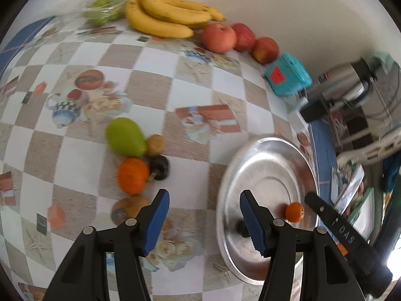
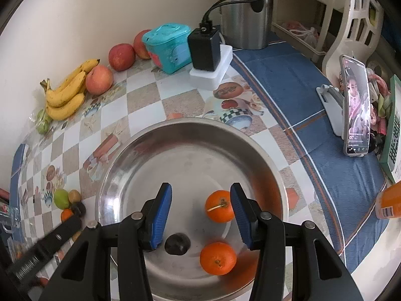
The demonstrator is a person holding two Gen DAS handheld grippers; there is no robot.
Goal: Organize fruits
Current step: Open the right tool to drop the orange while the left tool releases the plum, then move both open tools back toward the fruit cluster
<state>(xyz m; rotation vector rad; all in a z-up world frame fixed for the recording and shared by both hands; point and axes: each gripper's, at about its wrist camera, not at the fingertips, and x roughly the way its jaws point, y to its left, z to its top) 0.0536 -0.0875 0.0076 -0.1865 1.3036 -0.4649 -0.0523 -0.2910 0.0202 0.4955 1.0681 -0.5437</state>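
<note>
Orange point(image 2: 219, 206) beside right jaws, untouched

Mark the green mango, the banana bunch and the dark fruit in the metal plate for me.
green mango point(image 1: 125, 137), left wrist view, middle of its skin
banana bunch point(image 1: 165, 15), left wrist view, middle of the bunch
dark fruit point(image 2: 177, 243), right wrist view, its top

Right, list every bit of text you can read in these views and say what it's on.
"DAS": on the black arm of the right gripper, left wrist view; more letters may be cut off.
Phone screen text: too small to read.
Orange bottle label: barcode only, unreadable.
Teal box: red patch, no legible words.
</note>
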